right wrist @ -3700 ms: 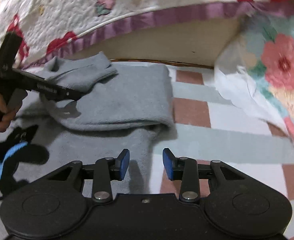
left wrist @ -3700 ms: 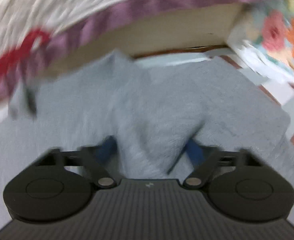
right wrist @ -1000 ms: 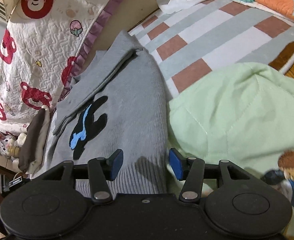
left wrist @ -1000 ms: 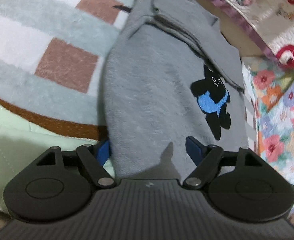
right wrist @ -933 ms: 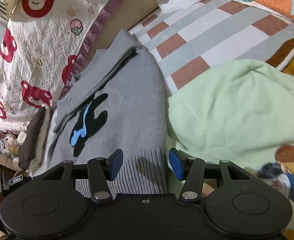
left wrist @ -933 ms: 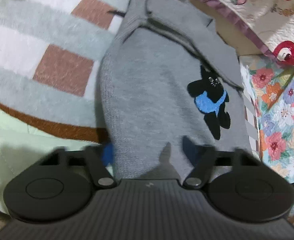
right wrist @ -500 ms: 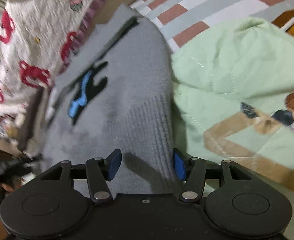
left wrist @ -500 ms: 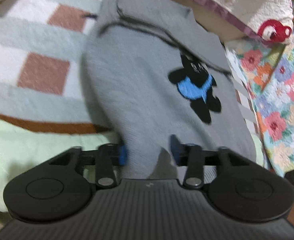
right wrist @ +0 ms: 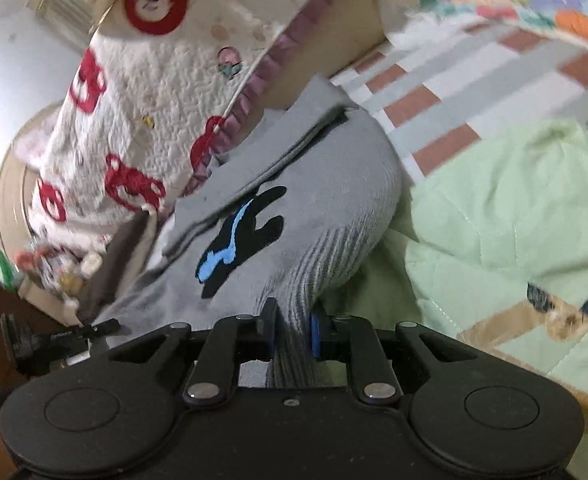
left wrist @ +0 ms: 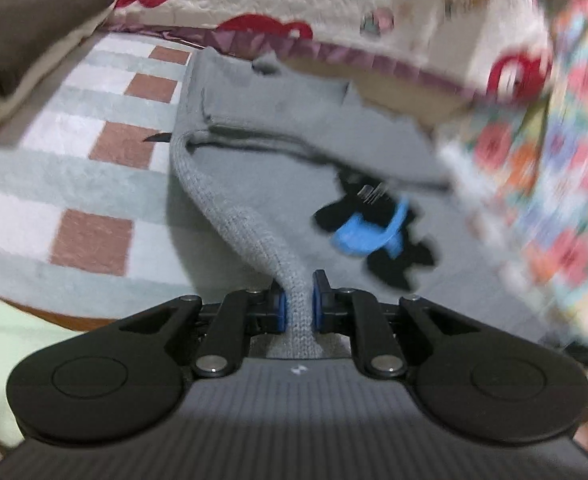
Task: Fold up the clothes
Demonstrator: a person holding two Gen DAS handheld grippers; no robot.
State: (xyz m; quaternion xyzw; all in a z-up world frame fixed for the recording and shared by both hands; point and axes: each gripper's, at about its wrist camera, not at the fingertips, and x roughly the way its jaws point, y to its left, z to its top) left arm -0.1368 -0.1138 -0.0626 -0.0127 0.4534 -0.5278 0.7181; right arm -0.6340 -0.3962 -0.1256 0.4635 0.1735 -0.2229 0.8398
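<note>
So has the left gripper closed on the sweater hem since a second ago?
Yes. The left gripper, then open astride the hem, is now shut on the grey sweater, whose ribbed edge rises off the checkered blanket.

i could read no text, label, brand or number in either wrist view. a small pale mark sat on the left gripper (left wrist: pixel 296 307) body just behind its fingers, too small to make out, and the blur hid any print beyond.
</note>
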